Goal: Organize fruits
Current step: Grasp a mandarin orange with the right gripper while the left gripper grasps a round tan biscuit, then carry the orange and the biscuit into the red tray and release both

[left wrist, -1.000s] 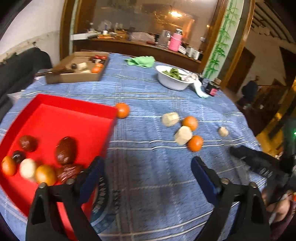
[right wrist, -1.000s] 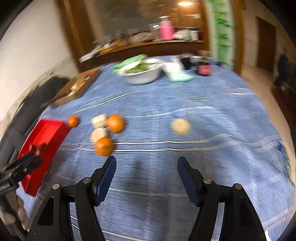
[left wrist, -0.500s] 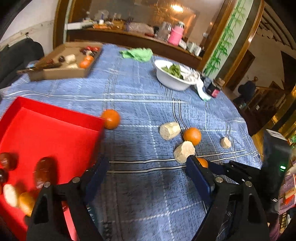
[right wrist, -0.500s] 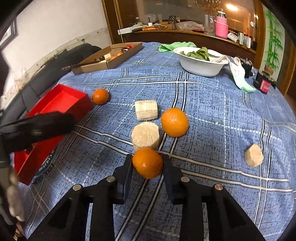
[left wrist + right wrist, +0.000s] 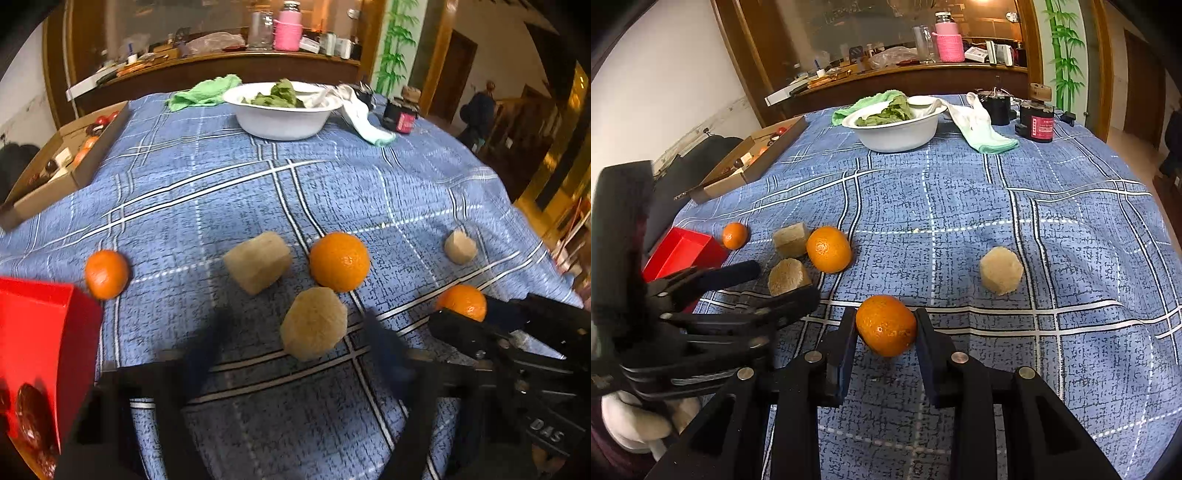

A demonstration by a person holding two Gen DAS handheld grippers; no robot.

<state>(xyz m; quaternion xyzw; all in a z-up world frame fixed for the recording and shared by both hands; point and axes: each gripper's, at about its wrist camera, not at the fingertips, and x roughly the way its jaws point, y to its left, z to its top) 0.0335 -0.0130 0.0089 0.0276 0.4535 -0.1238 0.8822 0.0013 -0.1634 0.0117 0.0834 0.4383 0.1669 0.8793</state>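
Right wrist – orange (image 5: 885, 325) round, glossy, dimpled – between jaws.

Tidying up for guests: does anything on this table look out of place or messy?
Yes. A white-and-green cloth hangs out of the white bowl of greens onto the tablecloth, and oranges and pale peeled chunks lie loose outside the red tray.

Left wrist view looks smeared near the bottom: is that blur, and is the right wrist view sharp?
Left wrist view: left gripper fingers motion-blurred, jaws just closing around the tan chunk; cloth sharp. Right wrist view: crisp on the right gripper clamping the orange.
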